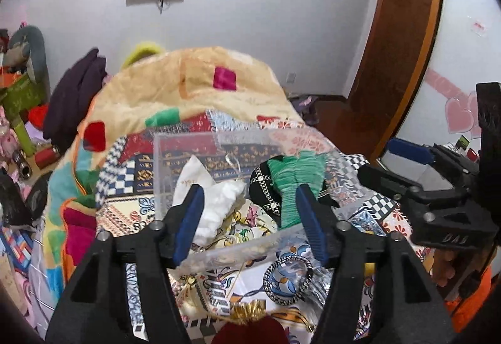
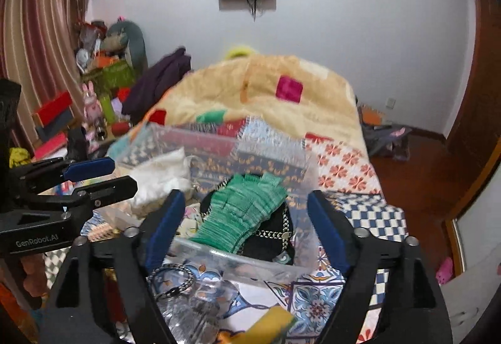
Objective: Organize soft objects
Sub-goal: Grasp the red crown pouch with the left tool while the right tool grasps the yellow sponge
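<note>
A clear plastic box [image 1: 175,156] [image 2: 219,259] stands on the patterned bedspread. Inside lie a green knit cloth [image 1: 294,178] [image 2: 247,206], a black cloth with chain print [image 1: 263,190] [image 2: 275,234], a white fluffy cloth [image 1: 219,203] [image 2: 159,178] and a floral cloth [image 1: 247,222]. My left gripper [image 1: 250,209] is open and empty, hovering over the box's near rim. My right gripper [image 2: 244,218] is open and empty, above the green cloth. Each gripper shows at the edge of the other's view, the right [image 1: 416,178] and the left [image 2: 94,175].
A black-and-white cord bracelet [image 1: 288,278] [image 2: 172,278], a dark red pouch with gold trim [image 1: 250,328] and a yellow item [image 2: 272,325] lie on the bedspread in front of the box. A beige patchwork quilt [image 1: 194,84] is piled behind. Clutter stands at the left.
</note>
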Action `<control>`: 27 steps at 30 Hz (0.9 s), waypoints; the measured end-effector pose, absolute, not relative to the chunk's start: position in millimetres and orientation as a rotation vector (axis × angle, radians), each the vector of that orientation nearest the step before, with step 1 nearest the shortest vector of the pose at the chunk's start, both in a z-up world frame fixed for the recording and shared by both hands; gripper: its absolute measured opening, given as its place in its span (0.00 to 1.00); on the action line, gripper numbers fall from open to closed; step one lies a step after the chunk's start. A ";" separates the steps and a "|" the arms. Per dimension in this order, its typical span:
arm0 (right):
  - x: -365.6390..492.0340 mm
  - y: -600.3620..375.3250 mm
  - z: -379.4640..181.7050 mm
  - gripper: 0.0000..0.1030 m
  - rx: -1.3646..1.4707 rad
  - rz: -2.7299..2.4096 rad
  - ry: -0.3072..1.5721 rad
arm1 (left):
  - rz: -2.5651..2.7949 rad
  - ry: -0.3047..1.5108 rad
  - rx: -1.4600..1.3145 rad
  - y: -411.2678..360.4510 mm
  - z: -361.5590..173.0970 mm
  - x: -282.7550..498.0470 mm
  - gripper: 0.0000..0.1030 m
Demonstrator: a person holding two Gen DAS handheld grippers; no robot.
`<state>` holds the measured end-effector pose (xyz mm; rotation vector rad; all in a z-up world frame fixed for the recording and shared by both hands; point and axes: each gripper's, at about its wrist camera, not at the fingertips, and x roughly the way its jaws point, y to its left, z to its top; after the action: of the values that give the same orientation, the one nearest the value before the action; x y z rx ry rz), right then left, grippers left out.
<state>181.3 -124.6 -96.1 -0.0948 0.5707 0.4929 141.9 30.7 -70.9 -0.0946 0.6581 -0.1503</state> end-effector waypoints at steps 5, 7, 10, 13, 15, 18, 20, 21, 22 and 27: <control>163.7 -135.4 -89.0 0.90 -0.071 0.499 0.535 | -0.139 0.625 -0.066 26.0 -66.3 119.5 0.80; 159.7 -139.1 -91.9 0.95 -0.058 0.489 0.530 | -0.133 0.622 -0.059 24.8 -70.2 110.1 0.90; 155.6 -142.2 -101.7 0.96 -0.061 0.464 0.541 | -0.116 0.624 -0.051 25.4 -79.2 98.9 0.94; 153.1 -145.4 -116.2 0.96 -0.057 0.447 0.580 | -0.103 0.651 -0.063 30.4 -92.7 93.4 0.95; 150.7 -150.9 -126.7 0.96 -0.051 0.434 0.609 | -0.105 0.683 -0.079 34.3 -104.2 91.2 0.95; 149.8 -156.9 -145.2 0.96 -0.031 0.428 0.672 | -0.101 0.731 -0.079 37.8 -124.2 88.1 0.95; 149.1 -159.4 -155.7 0.96 -0.026 0.422 0.704 | -0.095 0.758 -0.074 37.1 -135.7 85.2 0.95; 148.3 -160.6 -160.8 0.96 -0.024 0.419 0.718 | -0.096 0.770 -0.068 35.7 -140.6 83.8 0.95; 149.5 -161.4 -165.0 0.96 -0.021 0.418 0.733 | -0.095 0.787 -0.057 34.3 -146.3 83.0 0.95; 149.1 -160.5 -183.5 0.77 -0.021 0.423 0.800 | -0.090 0.834 -0.038 30.1 -166.0 80.8 0.95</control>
<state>149.1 -160.5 -183.5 -0.0213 0.8003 0.4229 80.8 30.1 -166.0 -0.0380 0.8343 -0.0904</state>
